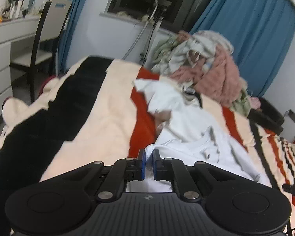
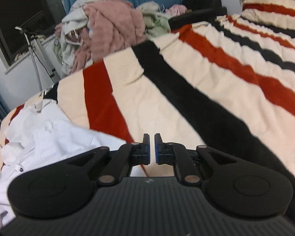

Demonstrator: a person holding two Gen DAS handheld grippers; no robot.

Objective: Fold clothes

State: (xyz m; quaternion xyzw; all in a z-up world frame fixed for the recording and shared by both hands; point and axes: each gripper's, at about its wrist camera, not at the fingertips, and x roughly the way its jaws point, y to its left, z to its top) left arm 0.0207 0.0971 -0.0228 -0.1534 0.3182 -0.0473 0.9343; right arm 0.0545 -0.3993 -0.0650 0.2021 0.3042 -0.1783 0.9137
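Left claw (image 1: 149,157) is clenched on a bunched edge of the white shirt (image 1: 186,129), a fold of cloth showing between its blue pads, while the right claw (image 2: 151,147) grasps nothing: its jaws stand a narrow slit apart, only the striped bedspread (image 2: 186,90) visible through the gap. Largest in both views is the bed, its cover banded in cream, black and red, spreading ahead of and to either side of both claws. Behind it, far ahead of the left claw and ahead-left of the right, sits a heap of clothes (image 2: 112,27), pink and pale green, against blue curtains (image 1: 251,25). The shirt itself lies crumpled on the bed, running from the left claw's tips away ahead and to the right, its long axis roughly along that line; from the right claw it lies low on the left, just beside the claw's body. So the left hand is already on the garment, and the right seems the one that must swing leftward to take a second edge before any fold can be spread flat.
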